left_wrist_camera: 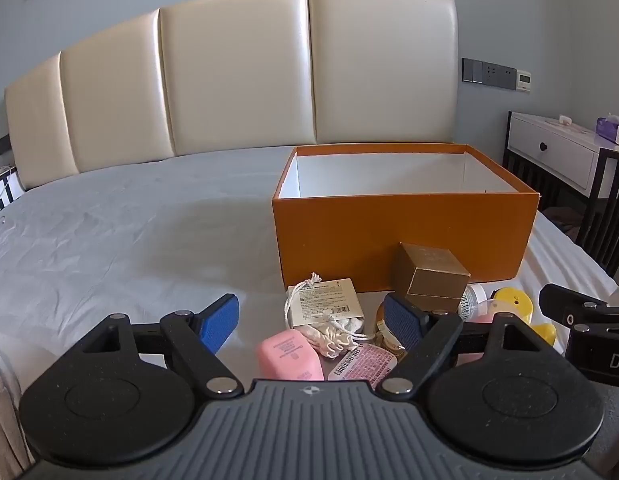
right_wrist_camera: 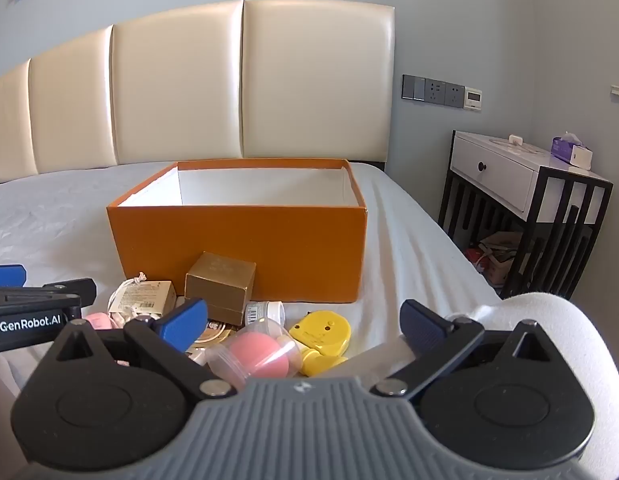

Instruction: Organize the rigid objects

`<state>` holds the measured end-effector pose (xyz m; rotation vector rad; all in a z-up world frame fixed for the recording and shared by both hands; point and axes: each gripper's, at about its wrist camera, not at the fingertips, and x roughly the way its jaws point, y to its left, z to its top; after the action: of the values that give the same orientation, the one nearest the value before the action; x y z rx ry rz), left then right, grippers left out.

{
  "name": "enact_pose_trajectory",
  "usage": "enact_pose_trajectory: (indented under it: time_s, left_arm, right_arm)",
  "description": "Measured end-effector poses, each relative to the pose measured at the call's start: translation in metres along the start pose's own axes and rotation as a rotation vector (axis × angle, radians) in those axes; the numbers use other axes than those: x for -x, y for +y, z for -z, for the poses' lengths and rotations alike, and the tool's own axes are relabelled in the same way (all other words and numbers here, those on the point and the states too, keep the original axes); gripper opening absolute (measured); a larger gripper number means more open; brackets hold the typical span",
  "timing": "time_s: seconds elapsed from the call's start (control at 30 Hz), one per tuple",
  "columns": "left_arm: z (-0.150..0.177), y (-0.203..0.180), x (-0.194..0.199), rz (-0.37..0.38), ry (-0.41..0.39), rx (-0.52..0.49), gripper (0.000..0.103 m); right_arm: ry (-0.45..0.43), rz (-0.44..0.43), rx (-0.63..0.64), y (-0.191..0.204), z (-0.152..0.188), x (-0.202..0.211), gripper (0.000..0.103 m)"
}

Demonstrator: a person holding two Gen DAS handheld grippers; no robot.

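Rigid objects sit in a loose pile on the bed [left_wrist_camera: 109, 220], right against the near wall of the open orange box [right_wrist_camera: 237, 240], and none of them looks to be inside it yet; from both views I see only the white inner walls, not the floor. In the pile I can pick out a gold carton [right_wrist_camera: 221, 284], a yellow gadget [right_wrist_camera: 321, 332], a clear capsule with a pink ball in it [right_wrist_camera: 257, 354], a pink case [left_wrist_camera: 289, 354], a tagged drawstring pouch [left_wrist_camera: 329, 312] and a small labelled jar [right_wrist_camera: 267, 311].

My left tool [left_wrist_camera: 313, 320] hangs just above the pink case and pouch with its jaws spread wide and nothing between the pads. My right tool [right_wrist_camera: 305, 326] is equally wide and empty, poised over the capsule and the yellow gadget. Both tilt down toward the pile.

I judge this to be the very start: choosing a first piece. The next move calls for lowering one tool onto a single item, and the gold carton or the yellow gadget look like the cleanest grabs since each stands partly clear. The capsule is round and slick, so I would expect it to roll. The two tools are close together, so I would move one at a time.
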<state>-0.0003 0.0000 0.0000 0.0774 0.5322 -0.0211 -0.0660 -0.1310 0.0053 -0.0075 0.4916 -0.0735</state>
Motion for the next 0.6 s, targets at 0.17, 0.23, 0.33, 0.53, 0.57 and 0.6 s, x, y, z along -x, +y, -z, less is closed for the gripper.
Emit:
enact_pose_trajectory:
  time_s: [0.17,0.23,0.33,0.53,0.57,0.6]
  left_arm:
    - [0.0001,0.0013,0.0007,0.001,0.003,0.004,0.096]
    - [0.0001,-0.0002,-0.0001,-0.002,0.005,-0.002,0.096]
    - [0.0,-0.0001,-0.0003,-0.002,0.007,-0.001,0.096]
    - [0.0018,0.0004,0.0,-0.003,0.006,0.007,0.096]
    - [0.0016,0.0006,-0.0002,-0.001,0.007,0.006,0.096]
    - [0.0021,0.0008,-0.0001,0.0,0.007,0.006,0.096]
  right_arm:
    - [0.0,0.001,0.0,-0.0003,-0.0001,0.0003,0.101]
    - [0.001,0.002,0.002,0.0004,-0.0001,0.0002,0.101]
    - [-0.001,0.002,0.002,0.0007,0.0008,0.0009,0.101]
    - [0.002,0.003,0.004,-0.0002,0.0003,0.0002,0.101]
    - [0.003,0.003,0.005,0.0001,0.0008,-0.0004,0.101]
    - [0.003,0.003,0.005,0.0002,0.001,-0.0005,0.101]
